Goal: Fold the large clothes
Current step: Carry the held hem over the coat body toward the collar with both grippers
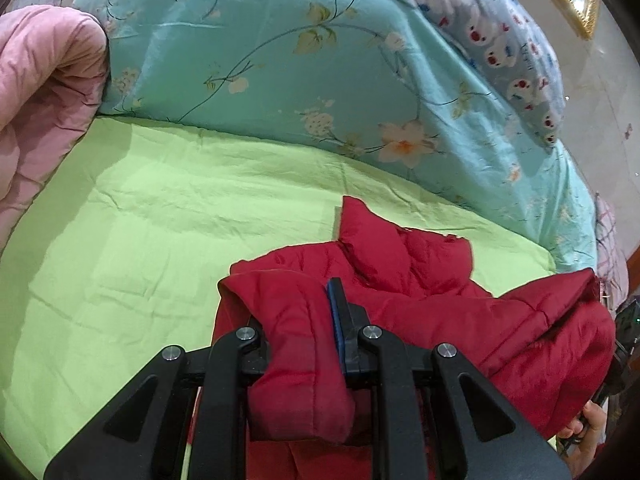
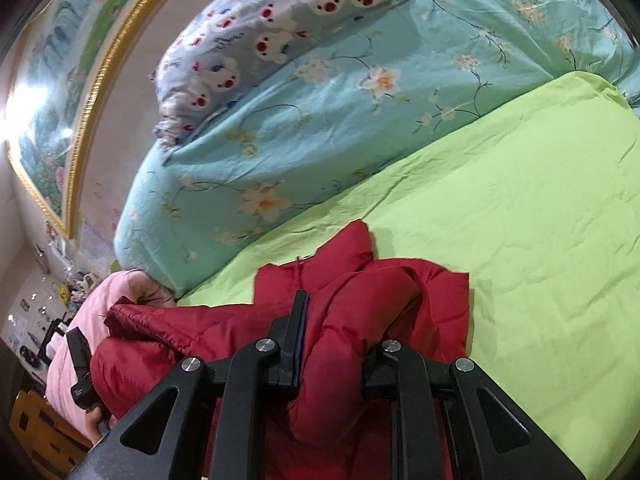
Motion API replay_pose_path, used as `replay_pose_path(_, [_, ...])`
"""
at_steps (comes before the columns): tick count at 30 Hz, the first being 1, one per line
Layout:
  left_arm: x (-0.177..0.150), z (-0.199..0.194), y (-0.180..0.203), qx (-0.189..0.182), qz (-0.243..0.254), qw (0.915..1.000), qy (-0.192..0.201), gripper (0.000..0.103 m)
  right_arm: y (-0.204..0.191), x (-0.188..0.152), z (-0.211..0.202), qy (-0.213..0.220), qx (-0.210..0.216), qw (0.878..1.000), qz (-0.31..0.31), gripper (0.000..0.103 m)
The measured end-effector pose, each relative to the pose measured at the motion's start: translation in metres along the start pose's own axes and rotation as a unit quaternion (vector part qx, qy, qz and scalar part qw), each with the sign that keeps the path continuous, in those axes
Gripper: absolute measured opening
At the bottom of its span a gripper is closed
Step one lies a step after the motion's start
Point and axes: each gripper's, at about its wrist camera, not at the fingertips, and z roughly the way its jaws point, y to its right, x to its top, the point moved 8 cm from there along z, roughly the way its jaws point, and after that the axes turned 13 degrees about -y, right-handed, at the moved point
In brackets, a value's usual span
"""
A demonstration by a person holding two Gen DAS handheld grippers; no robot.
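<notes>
Both grippers, left (image 1: 298, 344) and right (image 2: 340, 344), clamp a red jacket (image 1: 420, 280) over a green sheet (image 1: 160, 220); next, likely lay it flat.

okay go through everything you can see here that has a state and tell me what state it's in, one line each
Left gripper: shut on the red jacket, fabric bunched between its fingers.
Right gripper: shut on the red jacket, a thick roll clamped.
Red jacket: crumpled, unfolded, far end lying on the green sheet.
Green sheet: spread flat, lightly creased.
Floral duvet: heaped behind the sheet.
Bear-print pillow: resting on top of the duvet.
Pink quilt: rolled up at the sheet's edge.
</notes>
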Motion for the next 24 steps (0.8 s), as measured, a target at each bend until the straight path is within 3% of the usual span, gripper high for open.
replay_pose_path(11, [0.038,0.075,-0.005,0.023,-0.021,0.9986,-0.044,0.016,0.033,0.029,0.058,-0.011,-0.034,0.999,0.023,0.017])
replay_pose_path(24, [0.065,0.126,-0.006,0.039,-0.022,0.9944,-0.096,0.016,0.063,0.055,0.107,-0.045,-0.066,0.995,0.055,0.017])
